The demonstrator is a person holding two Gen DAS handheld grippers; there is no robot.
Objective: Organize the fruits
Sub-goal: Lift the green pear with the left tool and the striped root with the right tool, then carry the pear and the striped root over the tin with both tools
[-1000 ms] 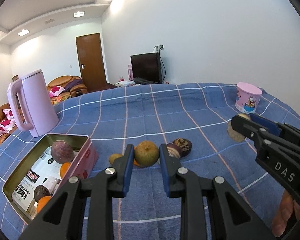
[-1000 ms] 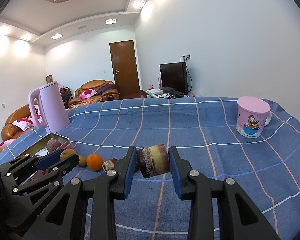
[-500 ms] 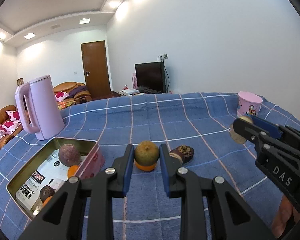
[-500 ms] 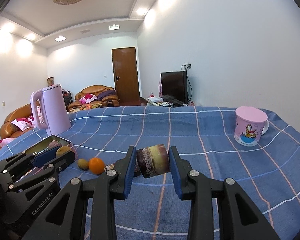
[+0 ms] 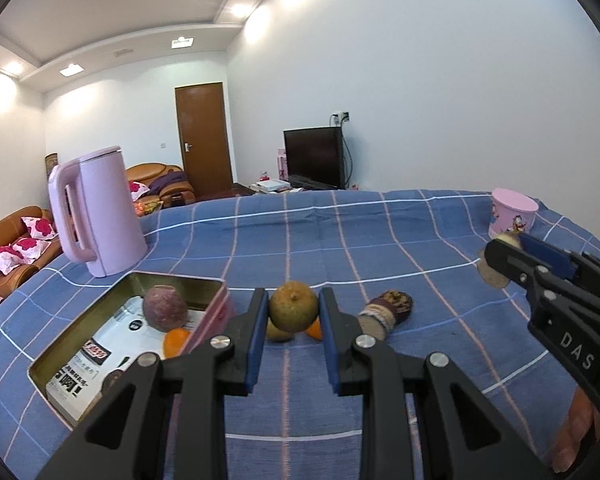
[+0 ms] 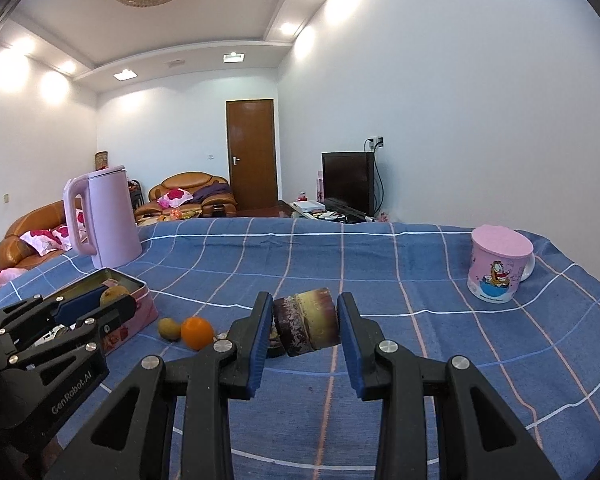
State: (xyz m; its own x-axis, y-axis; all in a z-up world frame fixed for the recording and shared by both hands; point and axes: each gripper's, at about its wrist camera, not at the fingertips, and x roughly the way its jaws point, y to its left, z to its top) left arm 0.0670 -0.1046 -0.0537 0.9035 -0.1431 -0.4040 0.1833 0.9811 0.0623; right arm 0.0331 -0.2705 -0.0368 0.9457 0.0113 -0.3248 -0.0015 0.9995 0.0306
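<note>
My left gripper (image 5: 293, 310) fingers pinching greenish orange (image 5: 293, 307), raised just right of pink tin (image 5: 216, 312). Small fruits (image 6: 186, 330) on bench between. My right gripper (image 6: 304, 322) fingers pinching sugarcane piece (image 6: 306, 322).

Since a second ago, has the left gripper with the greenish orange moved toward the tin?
Yes. In the right wrist view the left gripper, shut on the greenish orange, now overlaps the pink tin; earlier it sat short of it.

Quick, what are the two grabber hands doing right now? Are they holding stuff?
Left gripper: shut on the greenish orange.
Right gripper: shut on the sugarcane piece.
</note>
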